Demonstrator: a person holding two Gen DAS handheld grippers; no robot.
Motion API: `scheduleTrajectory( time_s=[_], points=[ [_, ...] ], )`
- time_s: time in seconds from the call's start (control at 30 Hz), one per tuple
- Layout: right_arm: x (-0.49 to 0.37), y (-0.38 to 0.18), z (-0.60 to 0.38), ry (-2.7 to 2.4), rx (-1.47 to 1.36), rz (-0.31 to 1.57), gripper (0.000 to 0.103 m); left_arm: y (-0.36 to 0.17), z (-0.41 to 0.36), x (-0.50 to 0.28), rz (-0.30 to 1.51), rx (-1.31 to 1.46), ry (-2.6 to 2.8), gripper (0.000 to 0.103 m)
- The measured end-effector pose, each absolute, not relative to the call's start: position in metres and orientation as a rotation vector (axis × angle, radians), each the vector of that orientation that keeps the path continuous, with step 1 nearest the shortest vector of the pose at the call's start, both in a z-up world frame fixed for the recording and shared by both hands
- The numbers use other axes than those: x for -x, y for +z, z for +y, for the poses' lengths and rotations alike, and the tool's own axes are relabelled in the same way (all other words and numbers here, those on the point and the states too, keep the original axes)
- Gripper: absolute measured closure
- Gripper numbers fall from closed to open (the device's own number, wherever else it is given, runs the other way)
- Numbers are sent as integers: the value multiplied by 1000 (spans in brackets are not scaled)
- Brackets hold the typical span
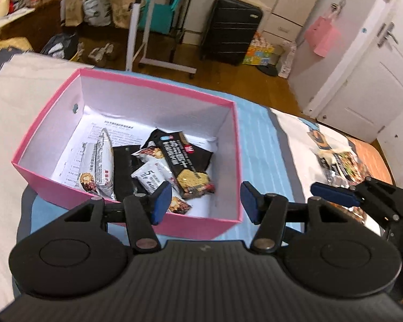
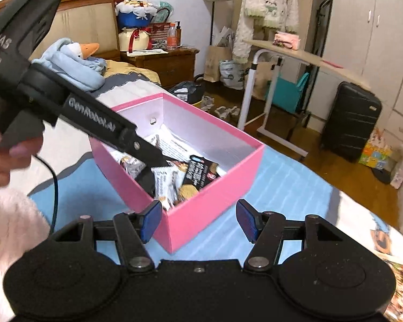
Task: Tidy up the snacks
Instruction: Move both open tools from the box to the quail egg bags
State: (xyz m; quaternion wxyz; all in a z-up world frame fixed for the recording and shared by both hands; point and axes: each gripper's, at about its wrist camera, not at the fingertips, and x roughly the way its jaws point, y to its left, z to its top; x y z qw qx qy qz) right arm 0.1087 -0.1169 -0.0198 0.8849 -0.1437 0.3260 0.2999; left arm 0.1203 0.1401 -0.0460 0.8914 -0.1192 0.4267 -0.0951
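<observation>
So both grippers are empty, fingers spread wide; left gripper [image 1: 207, 201] hovers over the pink box [image 1: 223, 102] of snack packets [image 1: 185, 161]; right gripper [image 2: 198, 221] sits just beside it.

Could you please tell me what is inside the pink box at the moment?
The pink box holds several snack packets, including a black cracker pack and a white bar, lying on a printed sheet. Anything beneath the pile is hidden.

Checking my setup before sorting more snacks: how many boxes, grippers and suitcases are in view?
Boxes: 1, the pink box
Grippers: 2, the left gripper and the right gripper, both open
Suitcases: 1, the black suitcase
Total: 4
</observation>
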Motion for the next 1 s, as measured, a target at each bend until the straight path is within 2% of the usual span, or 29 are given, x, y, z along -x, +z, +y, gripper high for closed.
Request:
scheduleTrajectory(
  time_s=[0.63, 0.83, 1.0],
  points=[
    [-59, -32, -210, 406, 215, 734, 36, -24, 80, -88, 909, 106, -320, 44],
    [-36, -27, -255, 352, 217, 708, 28, -11, 32, -93, 907, 41, -378, 43],
    [-33, -49, -293, 241, 182, 697, 22, -30, -25, -107, 919, -24, -434, 43]
  ],
)
